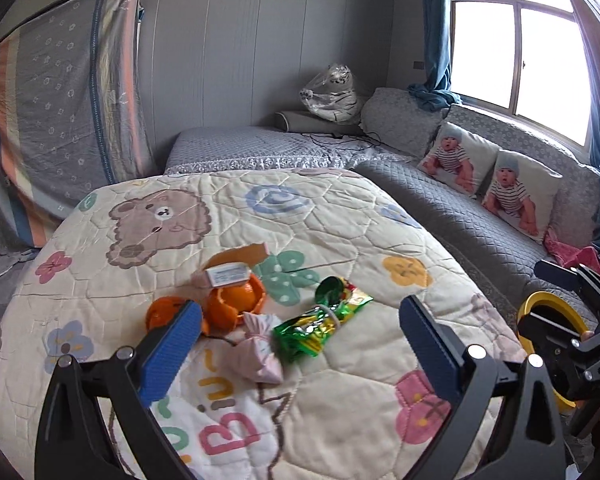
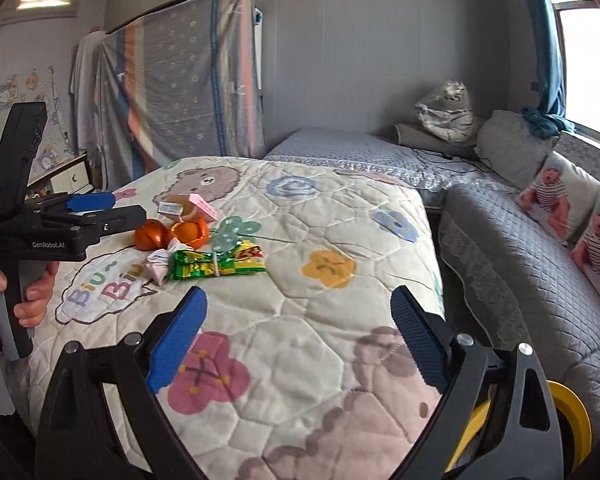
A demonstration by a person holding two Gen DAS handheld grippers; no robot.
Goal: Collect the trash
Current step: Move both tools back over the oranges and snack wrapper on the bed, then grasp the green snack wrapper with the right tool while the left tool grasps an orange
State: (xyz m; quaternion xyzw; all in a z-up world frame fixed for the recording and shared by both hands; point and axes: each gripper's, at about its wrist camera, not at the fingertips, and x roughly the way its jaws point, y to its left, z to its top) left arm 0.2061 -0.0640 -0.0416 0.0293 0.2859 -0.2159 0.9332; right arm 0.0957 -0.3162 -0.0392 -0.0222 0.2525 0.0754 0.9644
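A: Where is the trash relative to your claws?

B: My left claw [image 1: 300, 344] hangs wide open over the quilt [image 1: 340, 216], holding nothing. The heap lies right between and just beyond its fingers. The green foil wrapper [image 1: 324, 324] sits near the middle of the gap, with a pale rubber band around its waist. The pink tied pouch [image 1: 256, 356] touches its left end. My left finger's blue pad [image 1: 172, 352] overlaps the orange peel [image 1: 236, 300] in this view; I cannot tell if it touches.

A: And the little box?

B: The pink carton [image 1: 226, 274] rests on top of the peel, at the far side of the heap.

A: What about the right claw?

B: My right claw [image 2: 298, 336] is also spread wide and empty. It hovers nearer the quilt's close edge, over a pink flower print. From there the trash is well ahead and to the left: green foil wrapper [image 2: 216, 266] nearest, pink tied pouch [image 2: 160, 264] against its left end, orange peel [image 2: 172, 234] behind, pink carton [image 2: 192, 208] farthest.

A: Can you see the other claw from there?

B: Yes, my left claw [image 2: 100, 208] shows at the left edge, its tips just beside the peel, with my hand [image 2: 32, 288] on the grip below
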